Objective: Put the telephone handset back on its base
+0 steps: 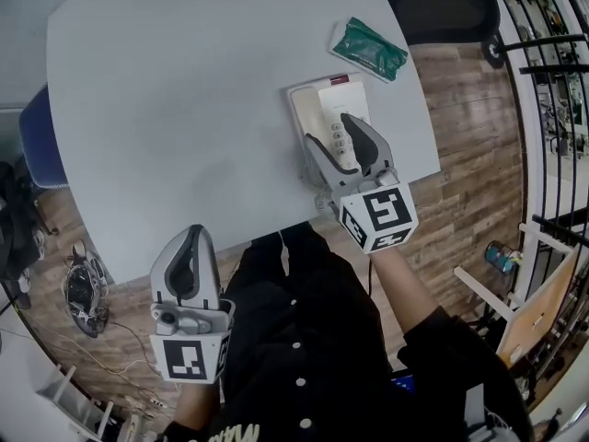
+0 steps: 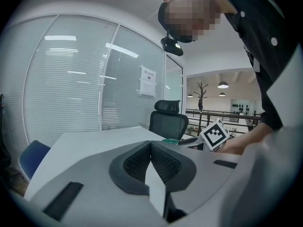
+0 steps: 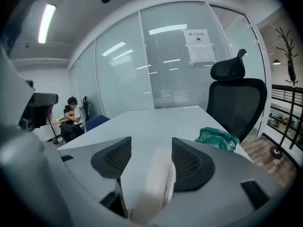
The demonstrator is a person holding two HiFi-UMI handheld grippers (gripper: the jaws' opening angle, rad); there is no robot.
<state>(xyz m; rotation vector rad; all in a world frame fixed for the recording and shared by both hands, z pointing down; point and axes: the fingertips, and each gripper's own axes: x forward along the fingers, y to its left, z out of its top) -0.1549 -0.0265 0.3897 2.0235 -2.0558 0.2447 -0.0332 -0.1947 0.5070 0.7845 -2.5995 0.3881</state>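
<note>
straddles handset [image 1: 340, 142] on its base [image 1: 317, 95] with right hand-held gripper [image 1: 331, 129], jaws wide; holds left hand-held gripper [image 1: 195, 233] closed, empty, off the worktop [image 1: 184, 81].

Handset [image 1: 339, 142] on base [image 1: 317, 99], pouch [image 1: 368, 49] behind

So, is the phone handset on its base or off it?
On: the handset lies along the white base, with the right gripper open around it.

Grey left gripper [image 1: 193, 238] and right gripper [image 1: 331, 129] bear black-and-white marker cubes [image 1: 379, 217]; clothing [image 1: 304, 339] is black, white-buttoned.
</note>
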